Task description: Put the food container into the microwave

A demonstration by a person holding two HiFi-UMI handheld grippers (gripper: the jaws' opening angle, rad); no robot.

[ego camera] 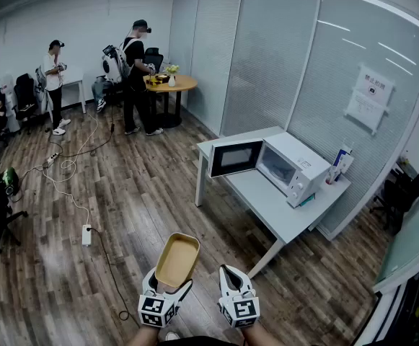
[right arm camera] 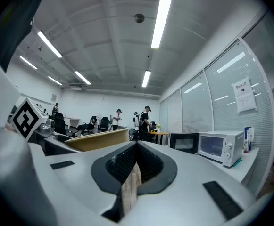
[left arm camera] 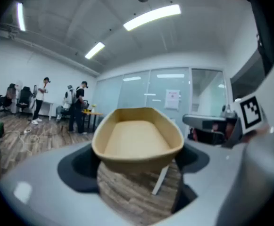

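Note:
The food container (ego camera: pixel 177 259) is an empty tan oval tub, and my left gripper (ego camera: pixel 167 287) is shut on its near end, holding it above the wooden floor. In the left gripper view the tub (left arm camera: pixel 137 136) sits level between the jaws. My right gripper (ego camera: pixel 230 272) hangs beside it, shut on nothing, its tips meeting (right arm camera: pixel 136 146); the tub's rim (right arm camera: pixel 98 140) shows to its left. The white microwave (ego camera: pixel 290 167) stands on a white table (ego camera: pixel 265 197) ahead to the right, with its dark door (ego camera: pixel 236 158) swung open to the left. It also shows in the right gripper view as the microwave (right arm camera: pixel 220 147).
Wooden floor lies between me and the table. A cable and power strip (ego camera: pixel 86 235) trail across the floor at left. People (ego camera: pixel 138 76) stand by a round wooden table (ego camera: pixel 170 85) far back. A glass partition wall (ego camera: pixel 317 71) runs behind the microwave; small cartons (ego camera: pixel 341 163) stand beside it.

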